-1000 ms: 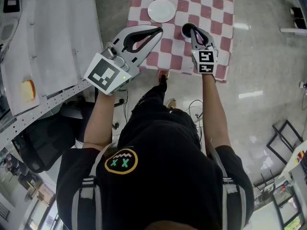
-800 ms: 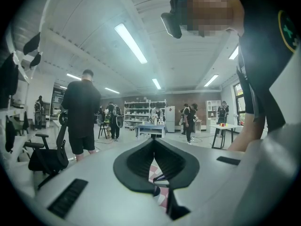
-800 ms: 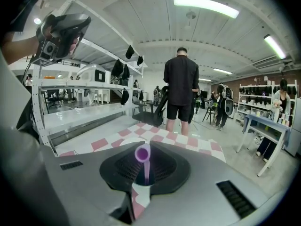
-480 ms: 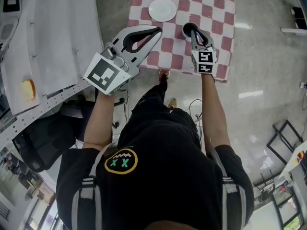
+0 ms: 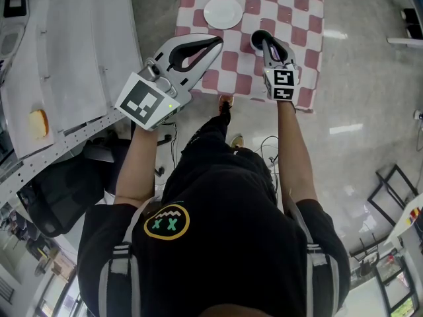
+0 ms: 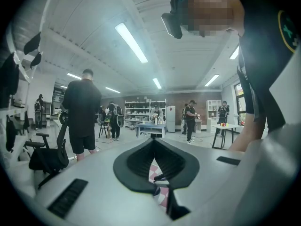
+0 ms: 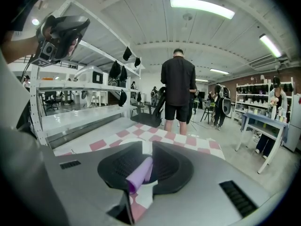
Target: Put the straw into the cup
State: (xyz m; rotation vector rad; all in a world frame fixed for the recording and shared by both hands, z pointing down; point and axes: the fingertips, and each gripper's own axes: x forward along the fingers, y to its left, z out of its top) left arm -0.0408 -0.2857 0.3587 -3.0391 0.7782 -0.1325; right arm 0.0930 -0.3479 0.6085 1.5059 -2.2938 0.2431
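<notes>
Right tongs (image 7: 147,146) just eased open; purple straw (image 7: 140,173) between them has tipped loose, release likely begun. Left tongs (image 6: 153,140) closed, empty.

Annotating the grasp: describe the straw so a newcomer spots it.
Over the red-and-white checkered table, look at the right gripper, whose fingers have just been opening. The straw lies tilted between them: a short lilac tube, the only purple thing among grey and black parts.

plate (image 5: 223,12) on left of table (image 5: 301,18), open checkered top rt of plate, rack (image 5: 73,51) close alongside at left
</notes>
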